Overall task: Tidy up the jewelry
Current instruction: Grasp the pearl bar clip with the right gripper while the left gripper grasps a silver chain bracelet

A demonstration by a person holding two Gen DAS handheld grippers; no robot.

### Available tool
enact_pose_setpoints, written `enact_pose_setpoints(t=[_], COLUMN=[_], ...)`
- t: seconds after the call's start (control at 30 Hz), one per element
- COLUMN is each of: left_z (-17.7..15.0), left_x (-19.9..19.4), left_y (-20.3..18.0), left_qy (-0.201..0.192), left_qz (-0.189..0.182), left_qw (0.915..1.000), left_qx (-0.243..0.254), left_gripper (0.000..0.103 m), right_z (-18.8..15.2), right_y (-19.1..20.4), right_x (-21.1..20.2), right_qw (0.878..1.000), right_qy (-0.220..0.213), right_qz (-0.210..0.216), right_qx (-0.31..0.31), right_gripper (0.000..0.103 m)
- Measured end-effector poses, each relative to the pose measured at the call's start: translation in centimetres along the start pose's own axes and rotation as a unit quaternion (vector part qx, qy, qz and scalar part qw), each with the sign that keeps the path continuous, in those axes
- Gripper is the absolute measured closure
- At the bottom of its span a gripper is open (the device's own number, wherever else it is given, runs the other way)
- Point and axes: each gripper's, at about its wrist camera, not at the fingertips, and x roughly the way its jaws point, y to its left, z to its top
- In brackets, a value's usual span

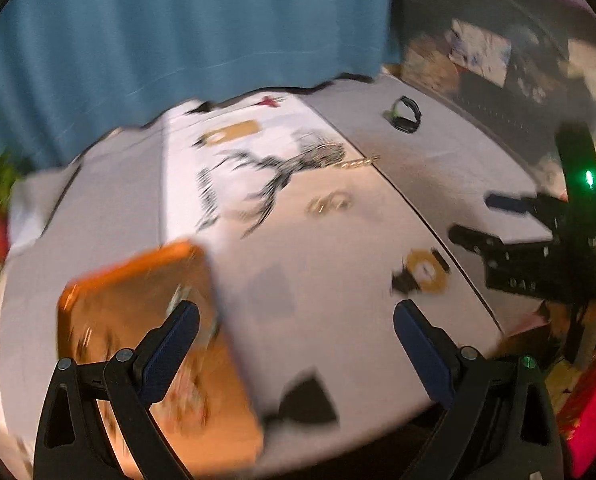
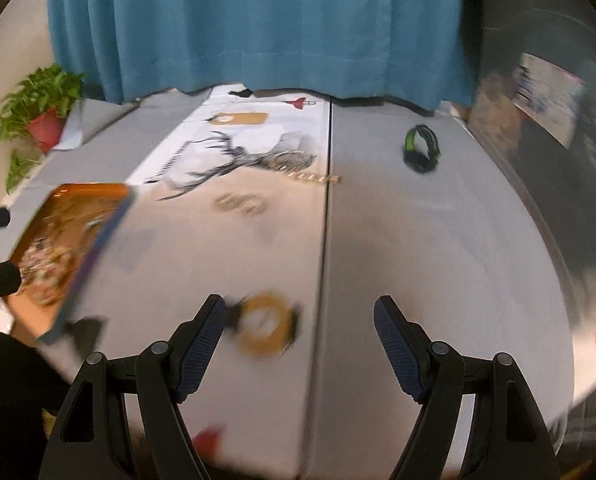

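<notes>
An open orange jewelry box [image 1: 146, 344] sits on the grey table at the left; it also shows in the right wrist view [image 2: 66, 236]. My left gripper [image 1: 296, 320] is open, its left finger over the box's right edge. A gold chain [image 1: 355, 163] and gold rings [image 1: 329, 202] lie mid-table, blurred; the chain [image 2: 311, 178] and rings [image 2: 242, 203] show in the right wrist view too. A black-green band [image 2: 421, 149] lies far right. My right gripper [image 2: 298, 316] is open and empty above the table's front. It appears in the left wrist view [image 1: 477, 220].
A white cloth with a printed deer [image 2: 234, 156] covers the table's middle. A gold printed disc [image 2: 266, 328] lies just ahead of my right gripper. A potted plant [image 2: 42, 108] stands at far left. A blue curtain [image 2: 258, 28] hangs behind the table.
</notes>
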Motion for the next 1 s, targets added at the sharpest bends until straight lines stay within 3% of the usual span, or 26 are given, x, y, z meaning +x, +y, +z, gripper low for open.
enact_pose_setpoints(t=[0.1,0.23,0.37,0.5,0.53,0.6,0.63,0.67,0.7,0.73,0.83,1.0], left_z=[3.2,5.2,6.3,7.8,8.0,8.6,8.7,8.9,8.9,8.7,8.1,6.6], left_x=[5.6,11.7,15.4,17.9,18.3,18.5,18.3,18.0,17.9,17.6,16.5,11.5], left_y=[-1.1,-1.6,-1.5,-1.2,-1.2,-1.1,-1.3,-1.6,-1.8,-1.7,-2.3,-1.7], left_qy=[0.021,0.065,0.088,0.099,0.104,0.096,0.087,0.086,0.094,0.100,0.098,0.064], left_qz=[-0.008,-0.019,-0.032,-0.053,-0.065,-0.094,-0.098,-0.108,-0.126,-0.146,-0.152,-0.165], left_qw=[0.9983,0.9934,0.9897,0.9876,0.9865,0.9860,0.9860,0.9844,0.9817,0.9795,0.9788,0.9823], left_qx=[0.054,0.092,0.109,0.110,0.109,0.099,0.103,0.109,0.108,0.097,0.096,0.061], left_gripper=[0.006,0.006,0.006,0.007,0.011,0.031,0.058,0.086,0.093,0.099,0.099,0.099], right_z=[3.0,5.8,6.9,9.0,9.5,10.3,10.5,10.6,10.5,10.1,8.7,7.4], right_y=[-1.4,-1.5,-0.4,-0.3,-0.3,-0.6,-0.9,-1.2,-1.2,-0.9,-0.2,-1.1], right_x=[4.1,9.4,13.4,15.3,15.7,16.5,16.7,16.7,16.5,16.2,15.0,10.7], right_qw=[1.000,0.996,0.990,0.985,0.984,0.983,0.983,0.982,0.982,0.983,0.984,0.995], right_qy=[0.003,0.023,0.043,0.026,0.026,0.034,0.042,0.053,0.051,0.048,0.041,0.018], right_qz=[0.008,0.025,0.023,0.021,0.026,0.056,0.074,0.111,0.122,0.107,0.087,0.078], right_qx=[-0.026,-0.079,-0.134,-0.171,-0.174,-0.174,-0.163,-0.145,-0.137,-0.142,-0.149,-0.068], right_gripper=[0.026,0.026,0.025,0.022,0.021,0.022,0.027,0.057,0.073,0.091,0.091,0.091])
